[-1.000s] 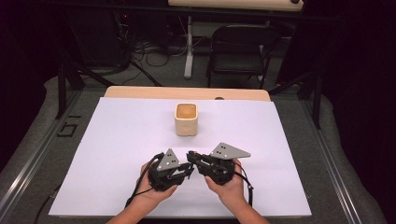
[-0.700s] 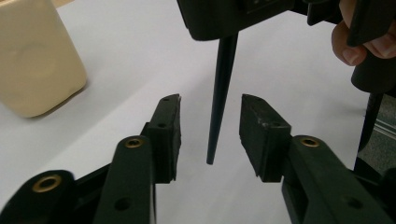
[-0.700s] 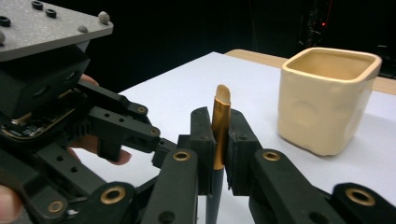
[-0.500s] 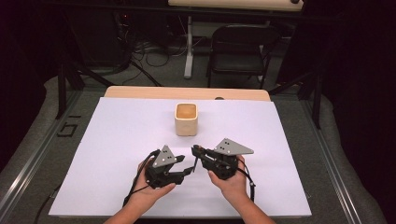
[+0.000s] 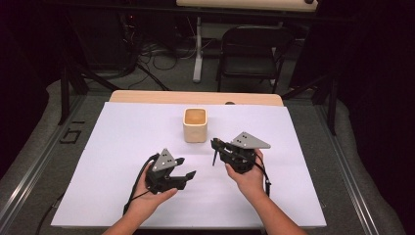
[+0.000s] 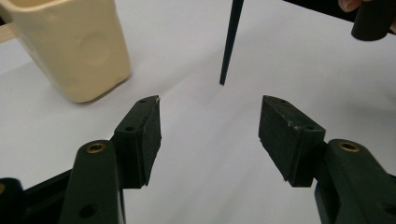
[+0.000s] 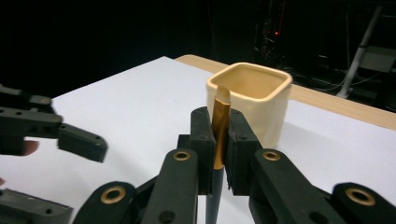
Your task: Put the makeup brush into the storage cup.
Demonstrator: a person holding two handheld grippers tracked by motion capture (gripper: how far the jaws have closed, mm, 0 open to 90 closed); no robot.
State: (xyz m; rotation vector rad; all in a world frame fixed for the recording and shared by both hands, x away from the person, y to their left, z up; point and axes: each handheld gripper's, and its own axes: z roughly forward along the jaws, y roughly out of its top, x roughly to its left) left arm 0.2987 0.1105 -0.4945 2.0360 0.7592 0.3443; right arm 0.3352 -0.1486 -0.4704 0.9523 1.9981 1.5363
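White sheeting covers the table (image 5: 122,147), and from above a cream square cup (image 5: 195,125) stands nearer its far edge than its near one, with both grippers between cup and near edge. From above, the left gripper (image 5: 187,168) has its jaws apart; they have just been opening, nothing between them. Only the right gripper view reveals the gold ferrule and pale tip of the brush (image 7: 219,130) that the right gripper (image 7: 218,154) clamps upright, while the left gripper view shows its dark handle tapering to a point just above the sheet.
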